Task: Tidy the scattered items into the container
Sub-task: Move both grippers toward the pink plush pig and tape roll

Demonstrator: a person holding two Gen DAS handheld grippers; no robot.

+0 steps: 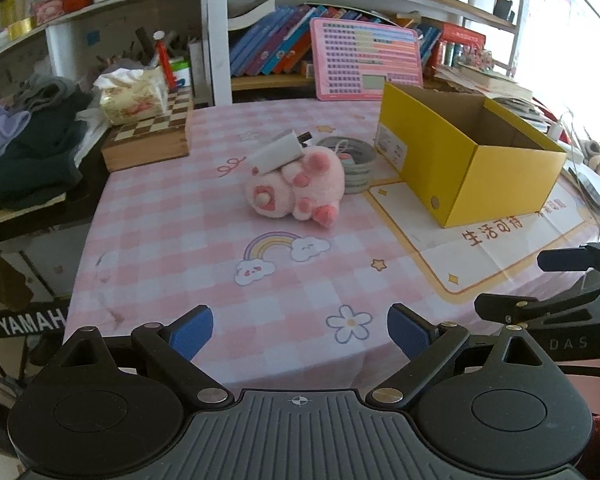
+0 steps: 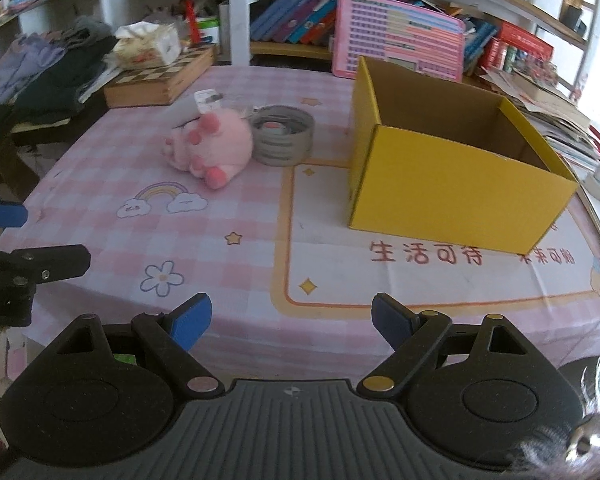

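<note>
A pink plush toy (image 1: 296, 184) lies on the pink checked tablecloth, also in the right wrist view (image 2: 214, 146). A white-grey packet (image 1: 276, 152) rests on it. A grey tape roll (image 1: 354, 164) touches the toy's right side (image 2: 282, 134). The open yellow box (image 1: 468, 152) stands to the right (image 2: 452, 168); what shows of its inside is bare. My left gripper (image 1: 300, 332) is open and empty at the table's near edge. My right gripper (image 2: 290, 320) is open and empty, also at the near edge.
A wooden chessboard box (image 1: 148, 136) with a tissue pack (image 1: 132, 96) sits at the back left, beside piled clothes (image 1: 28, 148). A pink chart board (image 1: 368, 60) leans on the bookshelf behind the box. Papers (image 2: 552, 120) lie at the right.
</note>
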